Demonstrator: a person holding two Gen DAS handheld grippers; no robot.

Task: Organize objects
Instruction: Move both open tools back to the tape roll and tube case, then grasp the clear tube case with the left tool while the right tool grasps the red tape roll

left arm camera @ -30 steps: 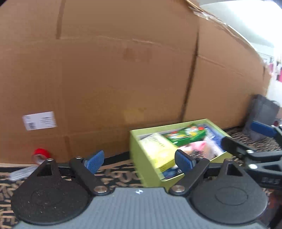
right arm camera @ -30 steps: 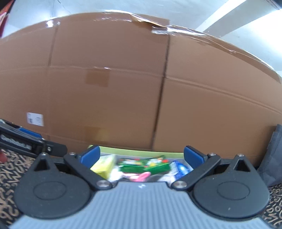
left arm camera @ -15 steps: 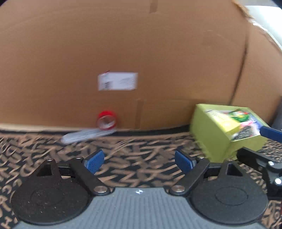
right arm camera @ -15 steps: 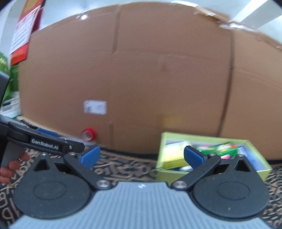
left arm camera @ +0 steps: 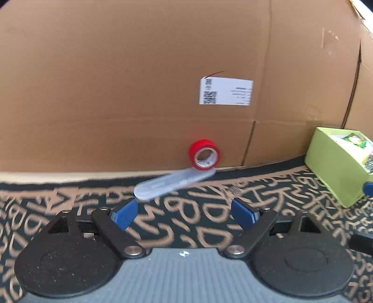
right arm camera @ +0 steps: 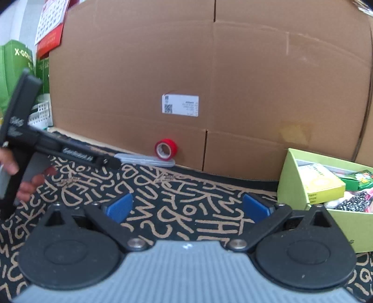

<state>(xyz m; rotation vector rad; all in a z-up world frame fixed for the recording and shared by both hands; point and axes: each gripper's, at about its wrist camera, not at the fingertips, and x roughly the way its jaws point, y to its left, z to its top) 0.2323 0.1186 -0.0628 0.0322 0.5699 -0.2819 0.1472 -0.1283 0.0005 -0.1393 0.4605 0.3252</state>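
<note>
Left wrist: one red tape roll (left arm camera: 204,156), one clear case (left arm camera: 173,180).

Large cardboard box (left arm camera: 139,81) as backdrop, black letter-patterned rug (right arm camera: 181,198), white wall (right arm camera: 21,21)

patterned rug (left arm camera: 209,216): tape (left arm camera: 204,157), case (left arm camera: 173,180), box (right arm camera: 326,200)
</note>
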